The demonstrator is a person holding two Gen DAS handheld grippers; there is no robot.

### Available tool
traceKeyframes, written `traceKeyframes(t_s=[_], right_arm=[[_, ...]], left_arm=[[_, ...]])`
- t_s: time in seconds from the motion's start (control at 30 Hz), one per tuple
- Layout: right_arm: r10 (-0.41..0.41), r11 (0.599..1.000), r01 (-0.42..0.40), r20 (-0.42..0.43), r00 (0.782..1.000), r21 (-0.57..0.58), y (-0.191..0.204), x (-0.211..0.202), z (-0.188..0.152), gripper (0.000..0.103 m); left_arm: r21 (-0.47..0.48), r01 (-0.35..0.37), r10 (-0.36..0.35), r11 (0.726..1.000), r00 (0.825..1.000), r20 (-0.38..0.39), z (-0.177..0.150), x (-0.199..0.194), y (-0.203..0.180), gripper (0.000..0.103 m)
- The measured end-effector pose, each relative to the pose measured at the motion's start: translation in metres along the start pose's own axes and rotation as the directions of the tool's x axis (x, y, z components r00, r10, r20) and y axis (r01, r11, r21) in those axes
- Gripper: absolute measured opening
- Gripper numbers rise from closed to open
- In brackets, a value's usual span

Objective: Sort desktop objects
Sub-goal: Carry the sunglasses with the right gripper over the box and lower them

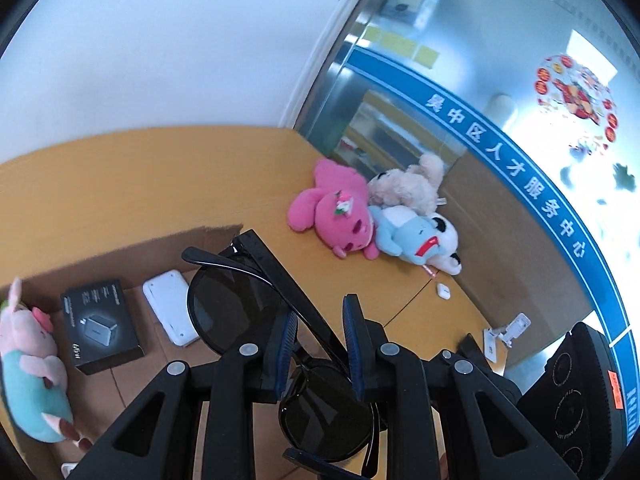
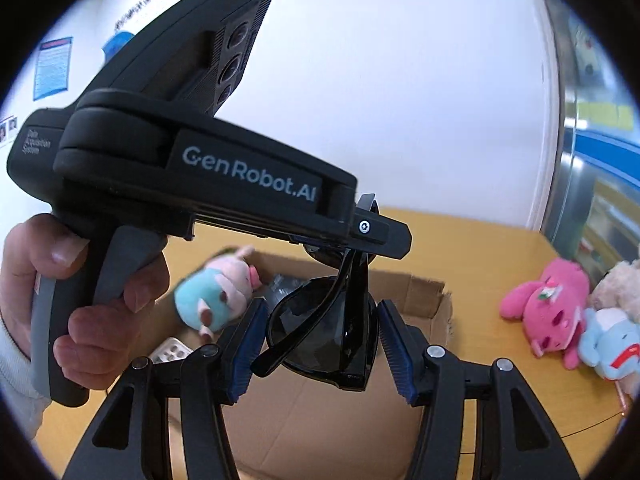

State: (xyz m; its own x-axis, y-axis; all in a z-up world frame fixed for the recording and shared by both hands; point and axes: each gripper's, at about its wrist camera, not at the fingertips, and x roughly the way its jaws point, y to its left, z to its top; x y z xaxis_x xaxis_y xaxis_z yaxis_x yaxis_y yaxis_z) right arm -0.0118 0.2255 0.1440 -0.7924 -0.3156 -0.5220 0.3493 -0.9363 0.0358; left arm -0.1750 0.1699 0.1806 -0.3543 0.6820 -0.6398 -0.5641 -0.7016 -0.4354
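One cardboard box (image 1: 132,256) sits on the wooden desk (image 1: 200,168), filling the 8 o'clock part of the left wrist view. In it lie a black charger box (image 1: 100,326), a white power bank (image 1: 170,306) just at its 3 o'clock side, and a pink-and-teal plush toy (image 1: 30,368) against the box wall at 9 o'clock.

Out on the desk at 2 o'clock, well apart from the box, a pink plush (image 1: 336,208), a beige plush (image 1: 408,186) and a blue plush (image 1: 412,236) lie touching in a heap, with a small white earbud case (image 1: 443,290) near them.

The left gripper (image 1: 320,344) is pinching a pair of black sunglasses (image 1: 236,304) by the frame, its blue pads pressed to the frame, holding them over the box. From the right wrist view, the right gripper (image 2: 320,352) stands spread wide, its blue pads on either side of the sunglasses (image 2: 320,332); whether they touch cannot be told.
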Motion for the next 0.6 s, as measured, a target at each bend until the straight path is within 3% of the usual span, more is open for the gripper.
traceKeyframes(t_s=[0.13,0.27,0.4,0.6], right_arm=[[0.017,0.999,-0.011,-0.127,0.992,0.044,-0.016,0.047,-0.021,0.055],[0.033,0.996,-0.007,-0.281,0.959,0.093,-0.031,0.092,-0.051,0.055],[0.037,0.987,0.032,-0.425,0.904,0.156,-0.045,0.12,-0.074,0.055],[0.04,0.974,0.098,-0.582,0.812,0.205,-0.054,0.142,-0.096,0.055]], left_arm=[[-0.105,0.042,-0.052,0.994,0.994,-0.101,-0.009,0.054,0.049,0.021],[-0.197,0.058,-0.1,0.979,0.973,-0.21,-0.032,0.109,0.084,0.02],[-0.293,0.091,-0.181,0.952,0.938,-0.296,-0.052,0.156,0.107,0.02],[-0.387,0.106,-0.257,0.916,0.896,-0.361,-0.077,0.192,0.121,0.019]])
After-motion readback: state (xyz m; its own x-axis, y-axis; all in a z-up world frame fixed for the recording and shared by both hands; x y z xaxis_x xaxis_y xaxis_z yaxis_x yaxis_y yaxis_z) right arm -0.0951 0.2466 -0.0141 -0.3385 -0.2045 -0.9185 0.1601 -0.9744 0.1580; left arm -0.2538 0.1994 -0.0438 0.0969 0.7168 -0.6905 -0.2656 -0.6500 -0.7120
